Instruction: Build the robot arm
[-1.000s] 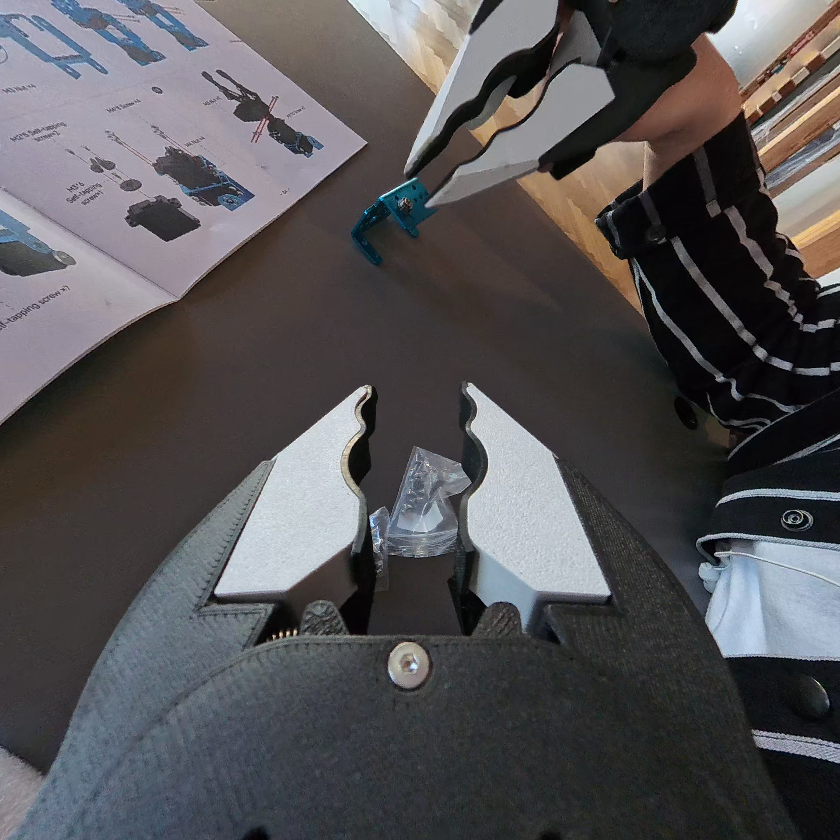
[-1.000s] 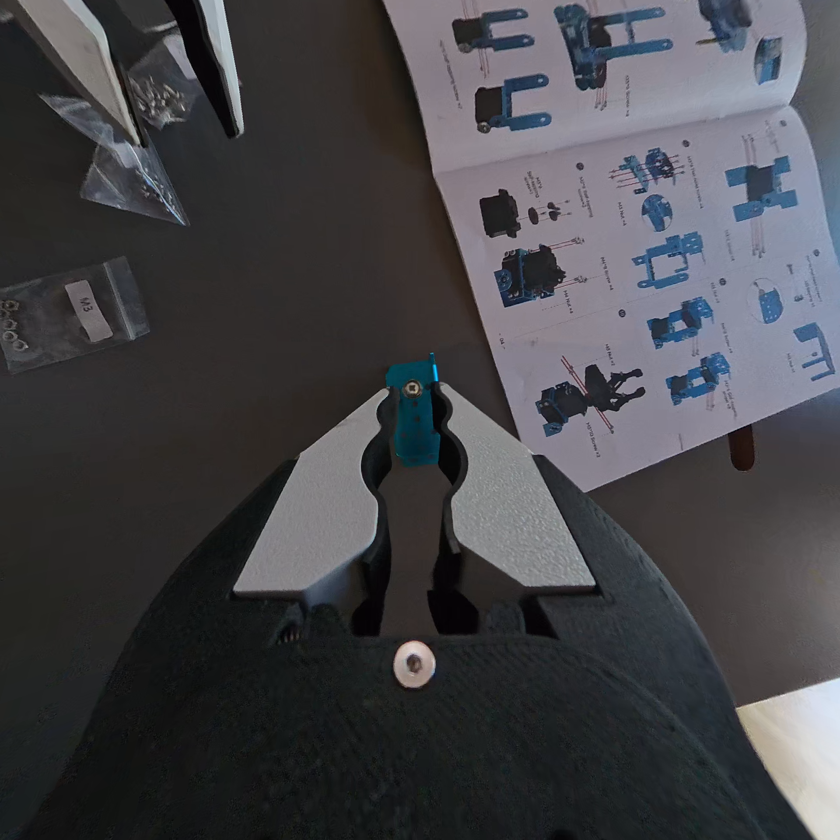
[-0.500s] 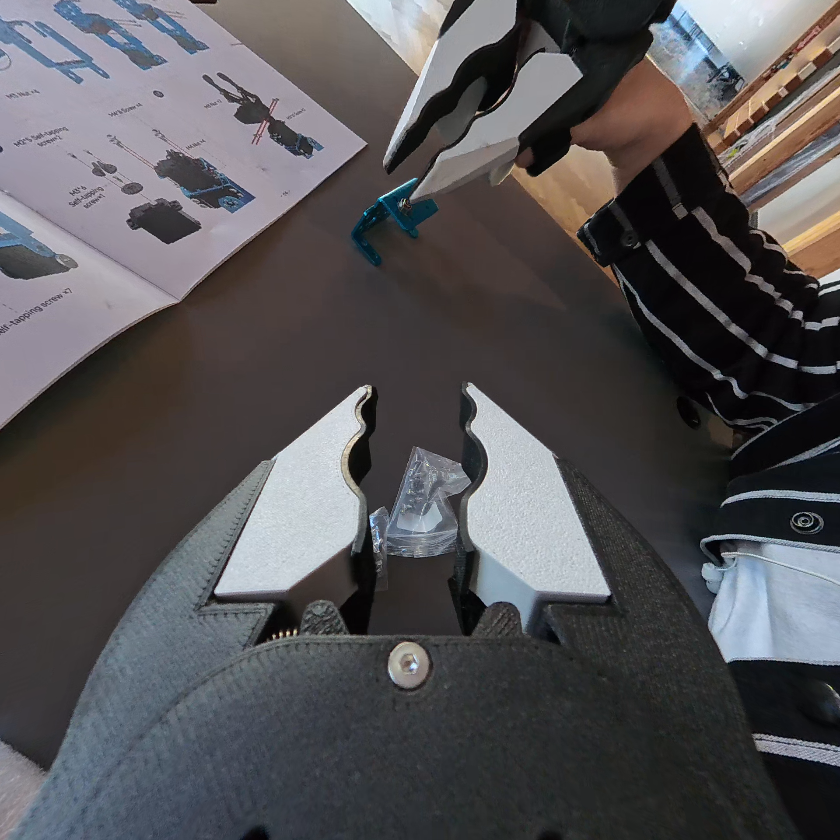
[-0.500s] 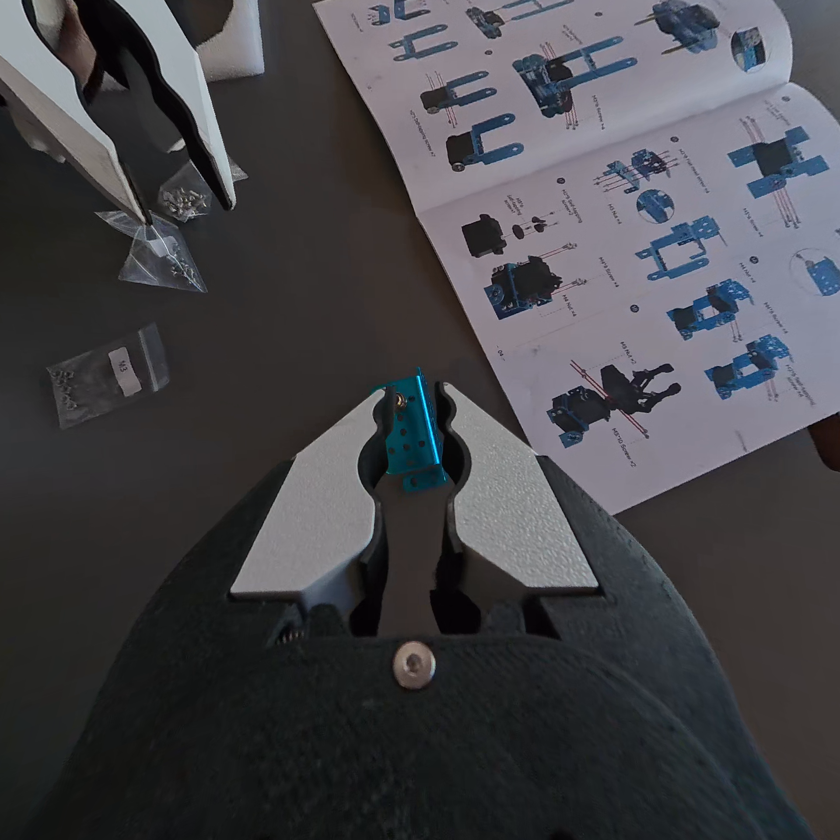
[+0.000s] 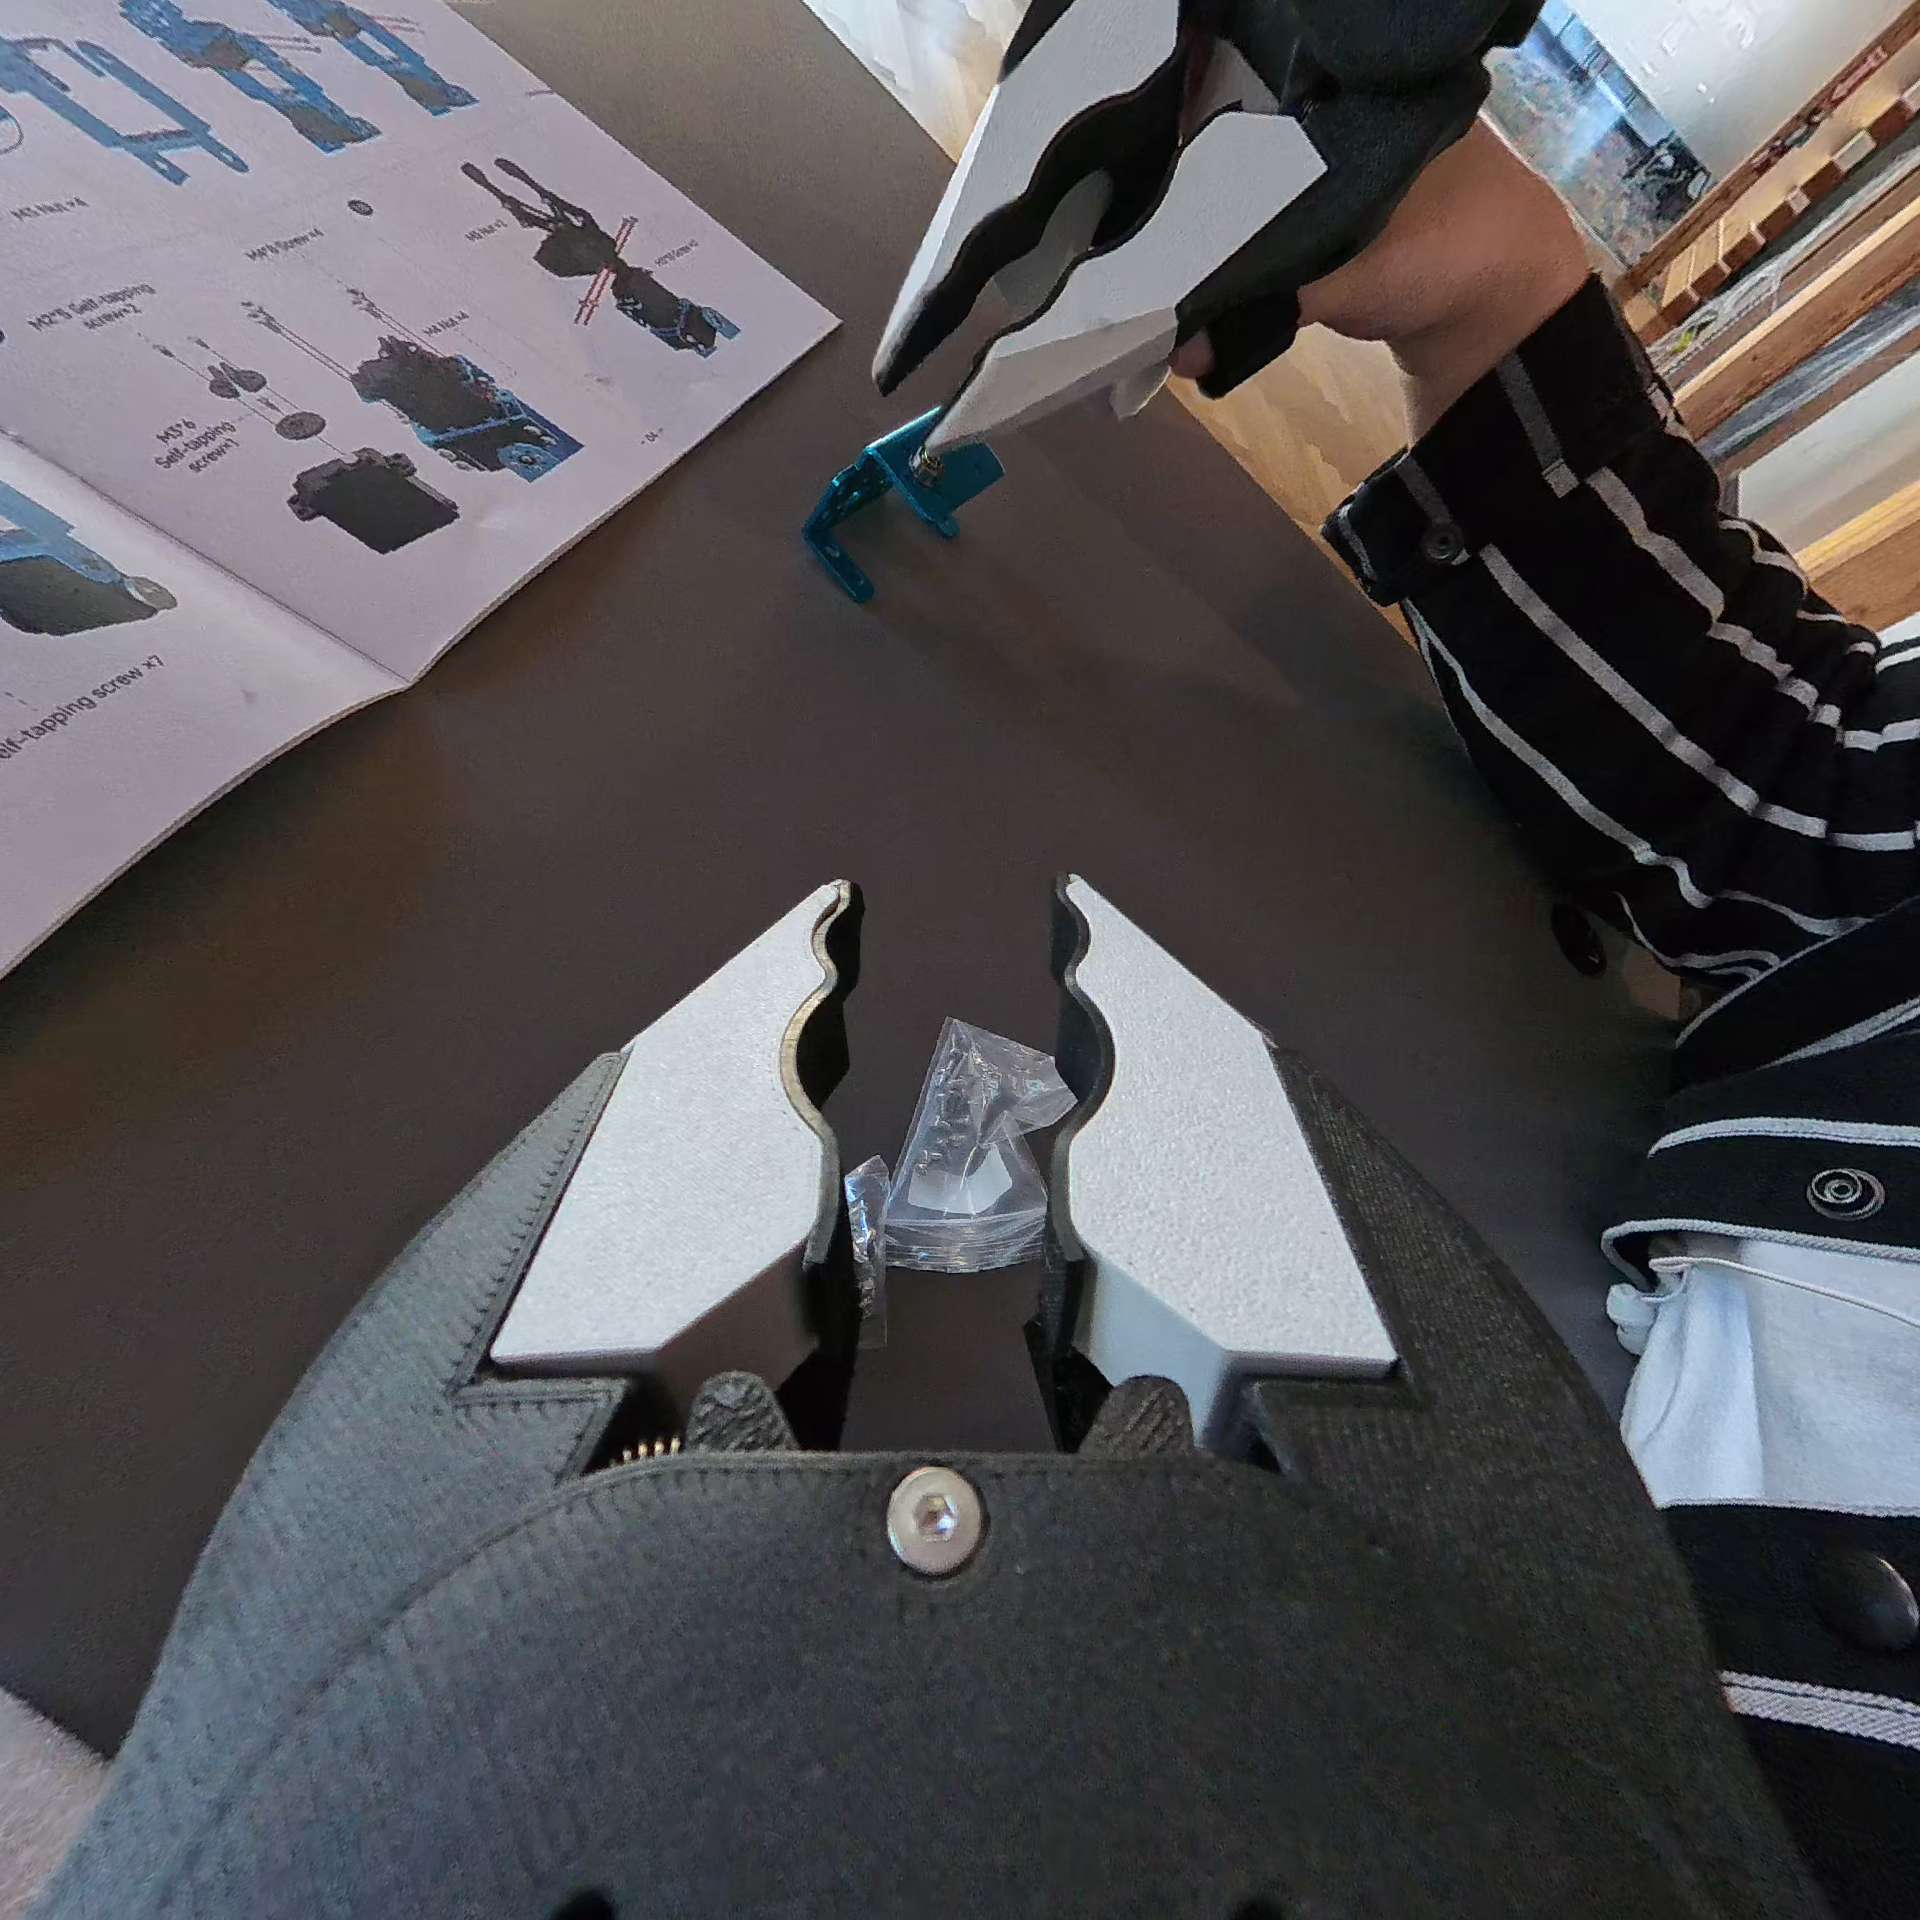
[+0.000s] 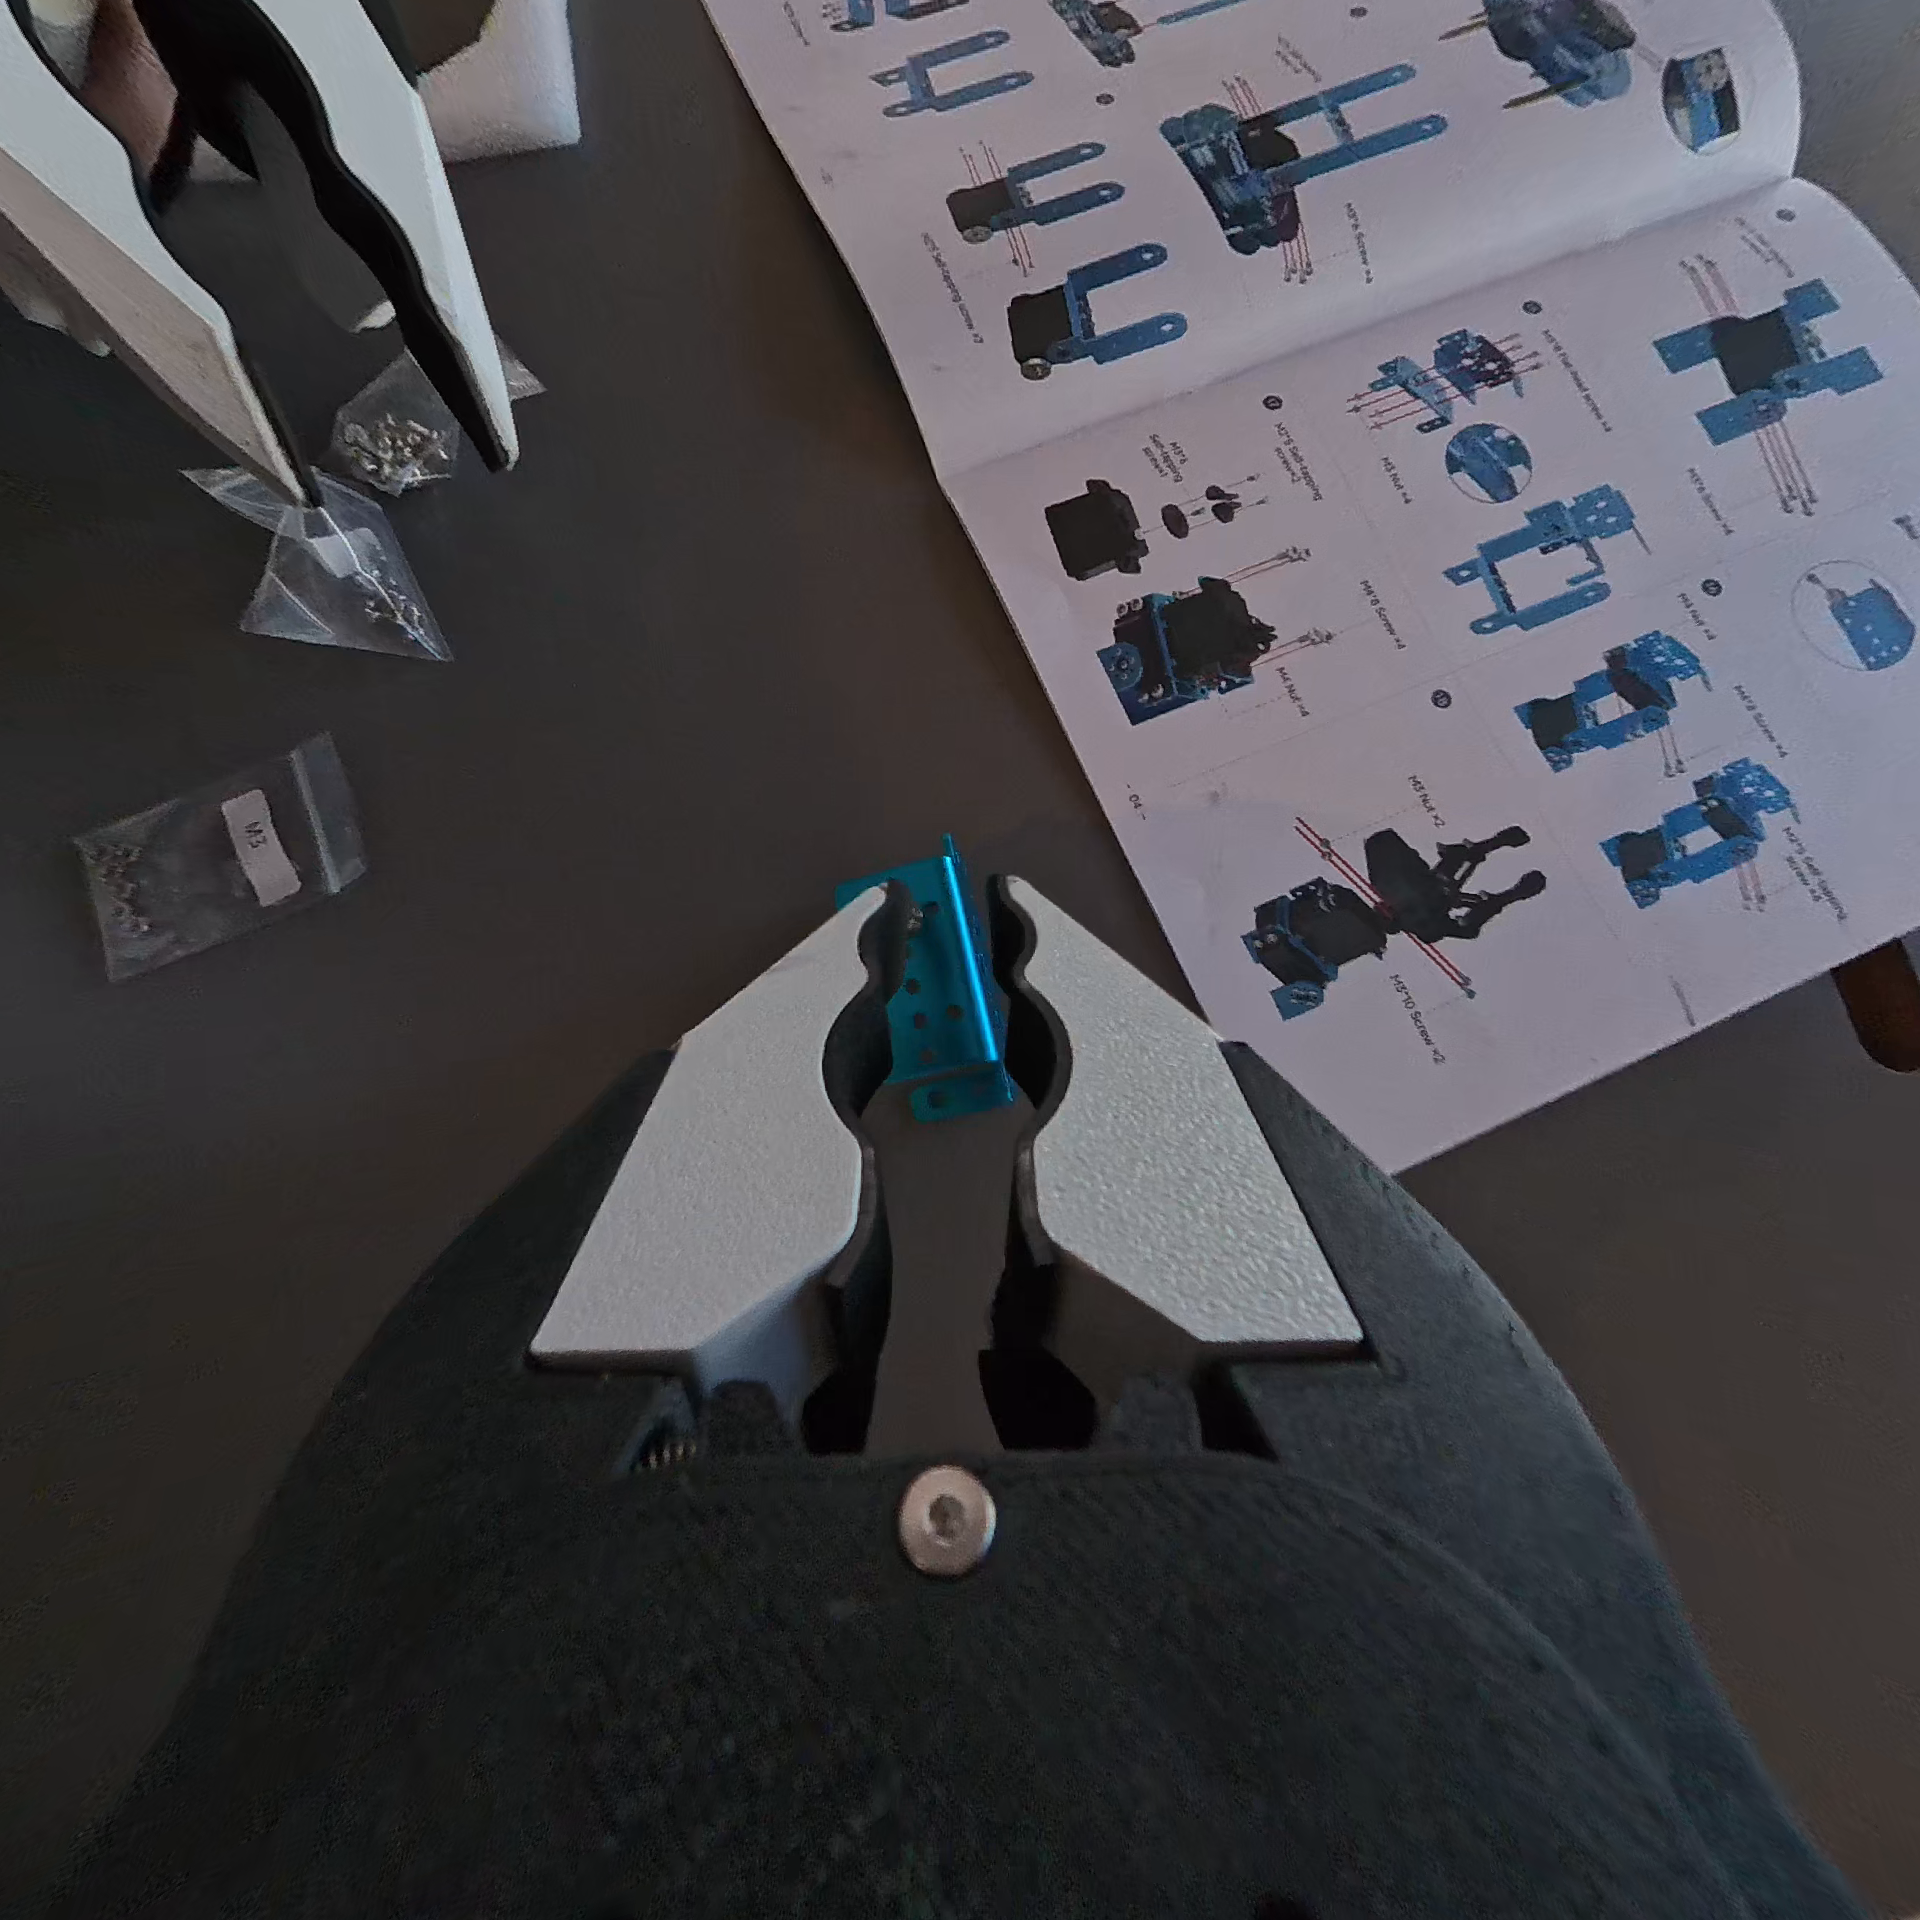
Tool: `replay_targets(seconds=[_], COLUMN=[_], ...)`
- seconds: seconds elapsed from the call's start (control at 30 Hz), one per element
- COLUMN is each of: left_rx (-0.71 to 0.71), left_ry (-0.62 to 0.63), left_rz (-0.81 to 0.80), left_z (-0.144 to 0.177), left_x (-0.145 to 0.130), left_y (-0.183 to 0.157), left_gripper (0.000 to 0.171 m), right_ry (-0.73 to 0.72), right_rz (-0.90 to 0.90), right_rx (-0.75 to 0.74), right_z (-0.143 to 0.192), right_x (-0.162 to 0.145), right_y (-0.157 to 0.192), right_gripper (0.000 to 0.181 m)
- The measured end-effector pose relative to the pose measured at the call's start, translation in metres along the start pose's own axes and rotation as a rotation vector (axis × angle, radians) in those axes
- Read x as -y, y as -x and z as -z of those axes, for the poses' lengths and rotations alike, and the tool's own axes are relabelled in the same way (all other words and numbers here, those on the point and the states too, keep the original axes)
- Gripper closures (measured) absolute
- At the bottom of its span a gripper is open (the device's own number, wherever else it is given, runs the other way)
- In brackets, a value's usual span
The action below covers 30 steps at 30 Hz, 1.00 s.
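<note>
— So, what do we have in our right gripper [image 6: 943,885]?
— We have it clamped on the blue perforated metal bracket [image 6: 948,977], whose foot is on the dark table [image 6: 644,644] beside the open instruction booklet [image 6: 1455,520].
— And our left gripper [image 5: 951,894]?
— Its jaws are apart, with one tip pressing a clear plastic bag of small screws [image 6: 343,592]. A labelled clear bag of tiny hardware [image 6: 218,852] lies nearby.

grippers [image 6: 943,904]: 2 | blue brackets [image 6: 940,977]: 1 | hardware bags [image 6: 218,852]: 3 | booklets [image 6: 1455,520]: 1
</note>
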<state>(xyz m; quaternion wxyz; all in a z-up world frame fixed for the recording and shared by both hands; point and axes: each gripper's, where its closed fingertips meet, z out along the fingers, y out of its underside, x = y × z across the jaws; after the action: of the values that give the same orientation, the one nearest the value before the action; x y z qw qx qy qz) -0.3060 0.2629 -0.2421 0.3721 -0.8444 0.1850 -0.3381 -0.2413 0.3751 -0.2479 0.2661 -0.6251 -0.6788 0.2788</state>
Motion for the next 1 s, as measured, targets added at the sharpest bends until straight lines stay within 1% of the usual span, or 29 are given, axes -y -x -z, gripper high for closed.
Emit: replay_targets(seconds=[0.17, 0.3, 0.43, 0.57, 0.7, 0.8, 0.87, 1.0], left_rx=[0.002, 0.002, 0.002, -0.002, -0.002, -0.01, -0.014, -0.025], left_ry=[0.0, -0.007, -0.013, -0.025, -0.069, -0.105, -0.121, -0.133], left_rz=[0.001, 0.0, 0.001, 0.0, -0.028, -0.049, -0.057, -0.059], left_z=[0.0, 0.001, 0.002, 0.003, 0.007, 0.01, 0.011, 0.012], left_x=[0.0, 0.001, 0.002, 0.004, 0.012, 0.018, 0.021, 0.023], left_y=[0.0, 0.0, 0.0, 0.0, -0.003, -0.006, -0.008, -0.011], left_gripper=[0.136, 0.136, 0.136, 0.135, 0.135, 0.135, 0.134, 0.134], right_ry=[-0.019, -0.119, -0.281, -0.461, -0.532, -0.536, -0.522, -0.503], right_rz=[0.02, 0.035, 0.035, -0.028, -0.066, -0.082, -0.075, -0.047], right_rx=[-0.025, -0.082, -0.246, -0.447, -0.585, -0.621, -0.625, -0.522], right_z=[0.004, 0.022, 0.051, 0.091, 0.119, 0.123, 0.119, 0.104], right_x=[0.005, 0.021, 0.036, 0.041, 0.036, 0.031, 0.028, 0.029], right_y=[-0.002, -0.011, -0.041, -0.076, -0.097, -0.104, -0.105, -0.091], right_gripper=[0.166, 0.166, 0.163, 0.161, 0.156, 0.152, 0.151, 0.144])
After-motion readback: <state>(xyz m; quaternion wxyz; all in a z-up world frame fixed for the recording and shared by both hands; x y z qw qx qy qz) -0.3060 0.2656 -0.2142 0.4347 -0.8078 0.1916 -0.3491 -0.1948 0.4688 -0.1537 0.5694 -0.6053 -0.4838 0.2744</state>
